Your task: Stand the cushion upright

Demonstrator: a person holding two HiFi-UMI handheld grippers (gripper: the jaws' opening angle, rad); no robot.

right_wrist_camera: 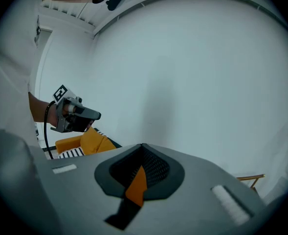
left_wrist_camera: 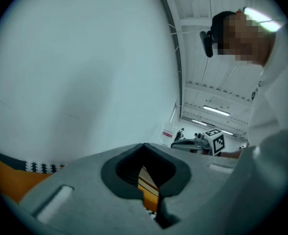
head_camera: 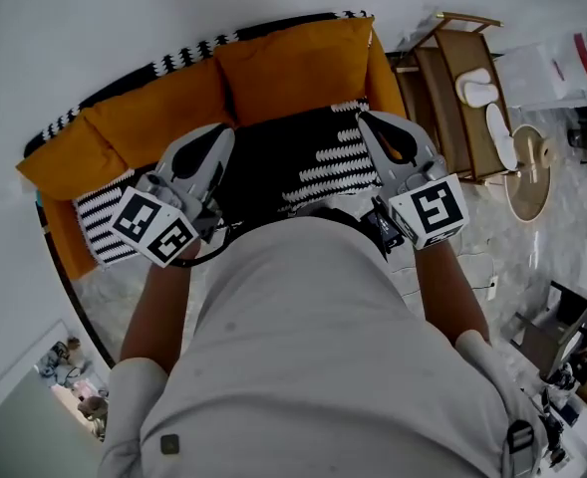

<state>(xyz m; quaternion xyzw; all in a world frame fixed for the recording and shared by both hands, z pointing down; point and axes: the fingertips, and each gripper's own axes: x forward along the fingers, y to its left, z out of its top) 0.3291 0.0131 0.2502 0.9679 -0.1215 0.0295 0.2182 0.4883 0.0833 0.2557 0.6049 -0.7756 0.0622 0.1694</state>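
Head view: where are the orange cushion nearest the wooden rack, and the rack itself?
orange cushion [head_camera: 293,68]: head view, centre of its face.
wooden rack [head_camera: 442,98]: head view, its brown top board.

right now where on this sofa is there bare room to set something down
The widest free patch is the patterned seat, in front of the orange cushions that fill the back. A smaller striped patch lies bare at the far left end. The wooden rack on the right is crowded with white things.

We wear a white short-sleeved shirt [head_camera: 313,347]; our grey left gripper [head_camera: 216,135] and right gripper [head_camera: 371,122] each bear black-and-white marker cubes [head_camera: 155,225].
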